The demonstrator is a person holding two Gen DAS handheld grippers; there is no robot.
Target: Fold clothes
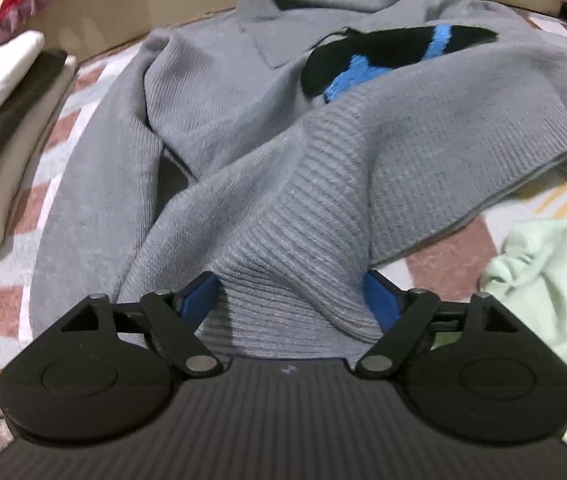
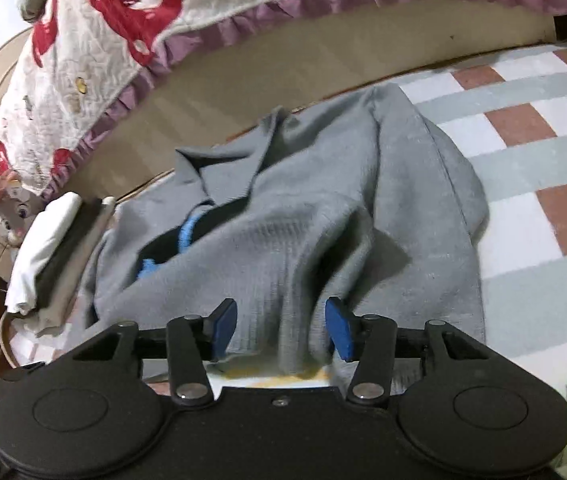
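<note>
On the checked blanket point(image 2: 523, 160), both tongs pinched the grey sweater point(image 1: 211, 92) hem: left gripper point(image 1: 291, 300) and right gripper point(image 2: 281, 330), jaws part-closed on bunched knit. Bottom-up fold seemed under way. Next, likely carry hem level toward the collar point(image 1: 267, 12).

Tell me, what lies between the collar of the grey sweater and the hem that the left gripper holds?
In the left wrist view, a black patch with blue stripes lies between the collar and the hem in the left gripper.

sweater point(image 1: 219, 128) on mat point(image 2: 523, 168) | folded stack point(image 1: 7, 128) left | another garment point(image 1: 555, 300) right, apparently touching
</note>
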